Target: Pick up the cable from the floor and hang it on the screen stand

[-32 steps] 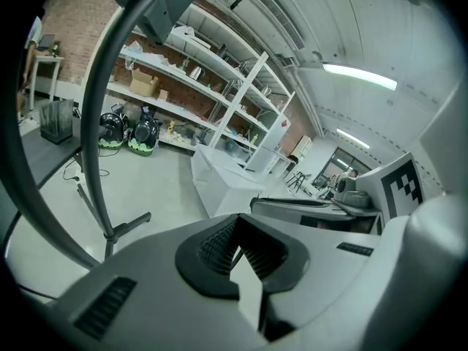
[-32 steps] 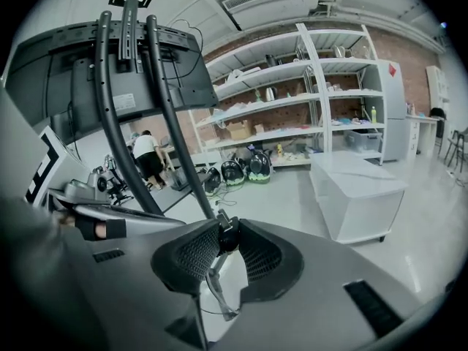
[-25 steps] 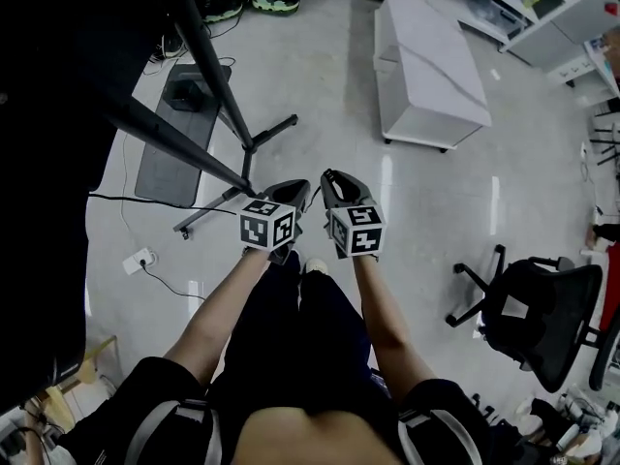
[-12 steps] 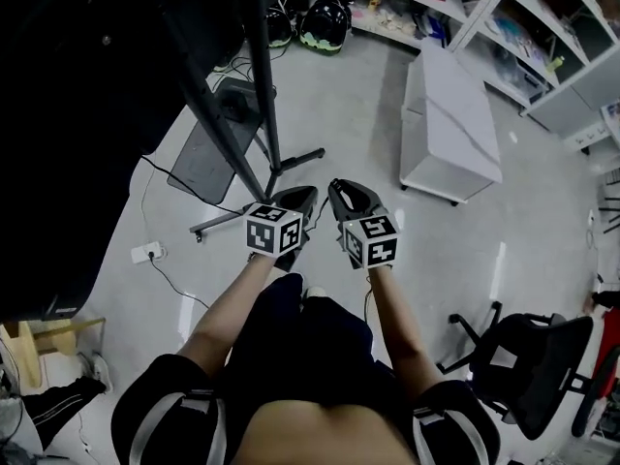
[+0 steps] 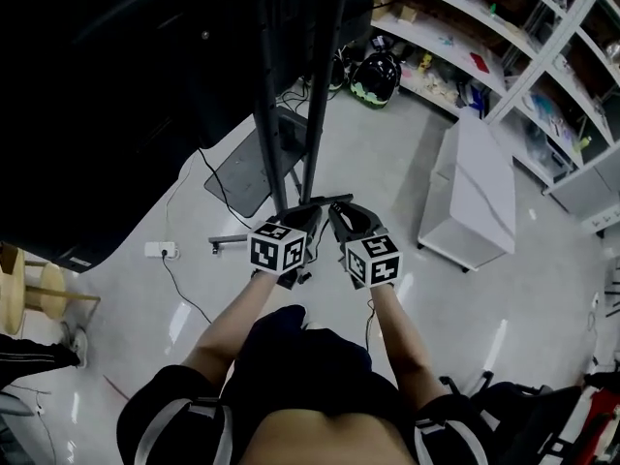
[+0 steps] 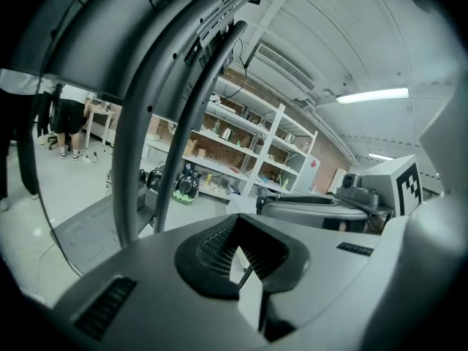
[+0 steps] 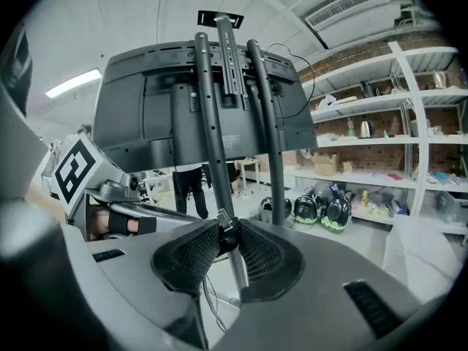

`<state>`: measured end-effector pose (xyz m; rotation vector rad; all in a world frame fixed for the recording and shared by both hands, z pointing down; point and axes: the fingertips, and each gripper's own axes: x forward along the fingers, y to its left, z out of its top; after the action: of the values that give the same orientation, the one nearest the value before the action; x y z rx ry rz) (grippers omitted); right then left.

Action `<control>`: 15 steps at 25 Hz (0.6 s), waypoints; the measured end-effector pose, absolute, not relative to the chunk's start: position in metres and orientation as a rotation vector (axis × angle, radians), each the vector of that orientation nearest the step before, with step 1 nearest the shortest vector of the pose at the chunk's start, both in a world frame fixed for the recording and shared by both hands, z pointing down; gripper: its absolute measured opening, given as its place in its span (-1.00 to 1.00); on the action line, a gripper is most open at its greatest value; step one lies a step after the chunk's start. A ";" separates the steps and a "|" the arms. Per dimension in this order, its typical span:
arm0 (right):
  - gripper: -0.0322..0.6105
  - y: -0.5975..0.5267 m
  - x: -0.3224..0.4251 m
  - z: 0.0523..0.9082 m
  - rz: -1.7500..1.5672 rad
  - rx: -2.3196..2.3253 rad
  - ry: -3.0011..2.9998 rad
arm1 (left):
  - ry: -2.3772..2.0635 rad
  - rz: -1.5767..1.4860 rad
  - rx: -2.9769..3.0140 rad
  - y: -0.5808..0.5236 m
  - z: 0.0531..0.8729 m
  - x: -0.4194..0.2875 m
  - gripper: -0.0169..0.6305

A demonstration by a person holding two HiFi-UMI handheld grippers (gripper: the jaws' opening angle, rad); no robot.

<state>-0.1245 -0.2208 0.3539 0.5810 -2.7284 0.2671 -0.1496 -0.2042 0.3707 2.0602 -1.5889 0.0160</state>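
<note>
The screen stand [image 5: 272,114] rises as two dark upright poles with the large black screen [image 5: 116,95] mounted on it, and both grippers are raised just in front of its poles, side by side and almost touching.

The right gripper [image 7: 228,229] is nearer the right-hand pole. Its fingers are pinching the black plug end of the cable [image 7: 228,238] at their tips, and a thin length of the cable hangs down from the plug below the fingers. Seen along this gripper, the plug sits straight in front of the stand's left pole, but it is not hung on the stand.

The left gripper [image 6: 235,234] is just beside the stand's left pole, level with the right one. Its fingers are drawn close together, their tips meeting, and a thin dark strand of the cable runs through the narrow slit between them.

Beyond the stand, a black and green helmet [image 5: 373,76] lies on the floor [image 5: 387,172] at the foot of open shelves [image 5: 465,37]. A white cabinet [image 5: 475,201] stands to the stand's right. A white power strip [image 5: 160,250] lies on the floor to its left.
</note>
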 end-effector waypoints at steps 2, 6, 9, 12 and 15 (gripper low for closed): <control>-0.59 -0.218 -0.138 0.346 0.233 0.527 -2.750 | -1.638 -0.009 2.038 -0.199 0.364 -0.163 -0.94; -0.59 -0.208 -0.171 0.334 0.182 0.429 -2.784 | -1.733 -0.036 1.986 -0.184 0.358 -0.196 -0.94; -0.59 -0.196 -0.195 0.327 0.136 0.356 -2.800 | -1.782 -0.056 1.953 -0.168 0.353 -0.220 -0.94; -0.59 -0.183 -0.214 0.321 0.093 0.278 -2.814 | -1.813 -0.069 1.928 -0.152 0.349 -0.235 -0.94; -0.59 -0.166 -0.231 0.314 0.064 0.196 -2.830 | -1.854 -0.084 1.901 -0.136 0.344 -0.246 -0.94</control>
<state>-0.2311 -0.1665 0.3137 0.1957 -2.8305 0.0640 -0.2464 -0.1360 0.3440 1.9009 -1.8537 -0.0841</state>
